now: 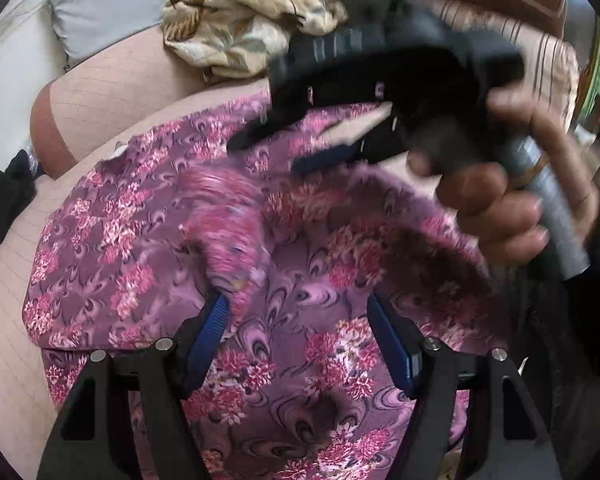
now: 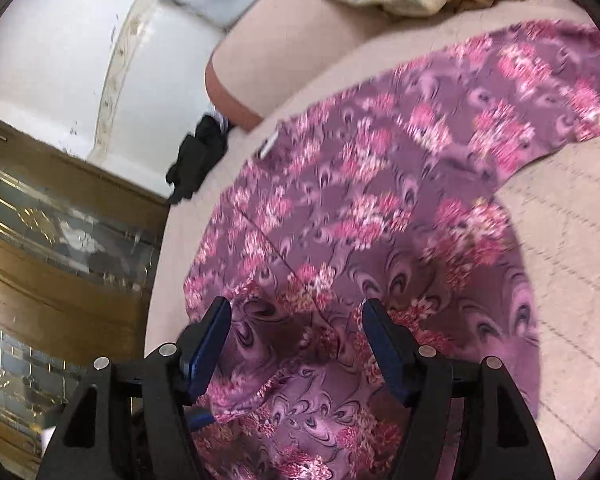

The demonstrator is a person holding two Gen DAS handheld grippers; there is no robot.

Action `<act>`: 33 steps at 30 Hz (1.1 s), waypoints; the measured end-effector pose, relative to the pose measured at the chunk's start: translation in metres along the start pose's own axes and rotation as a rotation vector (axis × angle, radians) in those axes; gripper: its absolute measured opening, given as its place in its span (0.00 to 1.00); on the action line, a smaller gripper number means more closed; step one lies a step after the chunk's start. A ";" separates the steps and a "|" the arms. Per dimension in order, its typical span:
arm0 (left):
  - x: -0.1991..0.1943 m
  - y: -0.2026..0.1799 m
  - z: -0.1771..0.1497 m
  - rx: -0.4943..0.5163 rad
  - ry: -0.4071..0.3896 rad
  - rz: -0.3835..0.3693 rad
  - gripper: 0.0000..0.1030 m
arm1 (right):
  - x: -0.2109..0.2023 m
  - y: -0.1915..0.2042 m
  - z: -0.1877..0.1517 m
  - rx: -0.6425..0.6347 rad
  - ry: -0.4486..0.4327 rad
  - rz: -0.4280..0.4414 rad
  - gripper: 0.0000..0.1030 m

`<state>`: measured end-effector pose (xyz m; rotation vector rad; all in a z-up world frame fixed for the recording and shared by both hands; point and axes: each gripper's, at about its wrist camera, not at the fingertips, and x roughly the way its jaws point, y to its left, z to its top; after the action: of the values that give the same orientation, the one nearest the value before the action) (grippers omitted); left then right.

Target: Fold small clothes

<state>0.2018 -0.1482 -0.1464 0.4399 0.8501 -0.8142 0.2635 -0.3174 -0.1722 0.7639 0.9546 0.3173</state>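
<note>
A purple garment with pink flowers [image 1: 148,240] lies spread on a pale pink bed; it also fills the right wrist view [image 2: 380,184]. My left gripper [image 1: 300,316] is open just above the cloth, with a raised fold beside its left finger [image 1: 214,320]. My right gripper [image 2: 296,320] is open low over the cloth's near edge. It also shows in the left wrist view [image 1: 300,148], blurred, held by a hand at the upper right, its jaws apart over the garment's far part.
A crumpled beige floral cloth [image 1: 252,20] and a grey pillow [image 1: 108,4] lie at the back of the bed [image 2: 572,216]. A black item [image 2: 198,156] sits at the bed's left edge. A wooden glass-front cabinet [image 2: 60,240] stands left.
</note>
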 end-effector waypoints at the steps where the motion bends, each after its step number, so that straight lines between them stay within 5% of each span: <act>1: -0.004 0.002 -0.002 0.001 0.002 -0.003 0.80 | 0.006 0.000 -0.001 0.000 0.018 0.001 0.71; 10: -0.001 -0.060 -0.028 0.267 0.015 -0.073 0.81 | 0.028 0.003 -0.013 -0.008 0.115 0.061 0.72; 15: -0.032 -0.081 -0.039 0.257 -0.034 -0.143 0.81 | 0.005 0.011 -0.021 0.003 0.093 0.084 0.76; 20: -0.070 -0.041 -0.060 0.010 -0.071 -0.098 0.85 | 0.004 0.048 -0.018 -0.093 0.133 0.052 0.80; 25: -0.077 0.047 -0.076 -0.436 -0.111 0.041 0.87 | 0.038 0.088 -0.013 -0.214 0.126 -0.141 0.76; 27: -0.072 0.073 -0.082 -0.562 -0.107 0.100 0.87 | 0.055 0.084 -0.019 -0.213 0.181 -0.243 0.13; 29: -0.071 0.090 -0.091 -0.648 -0.086 0.125 0.87 | 0.049 0.079 -0.035 -0.197 0.203 -0.310 0.09; 33: -0.065 0.103 -0.095 -0.717 -0.072 0.096 0.87 | -0.009 0.066 -0.078 -0.213 0.101 -0.391 0.10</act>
<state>0.2103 0.0059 -0.1482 -0.1812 0.9805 -0.3898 0.1996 -0.2415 -0.1465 0.3580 1.1214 0.1121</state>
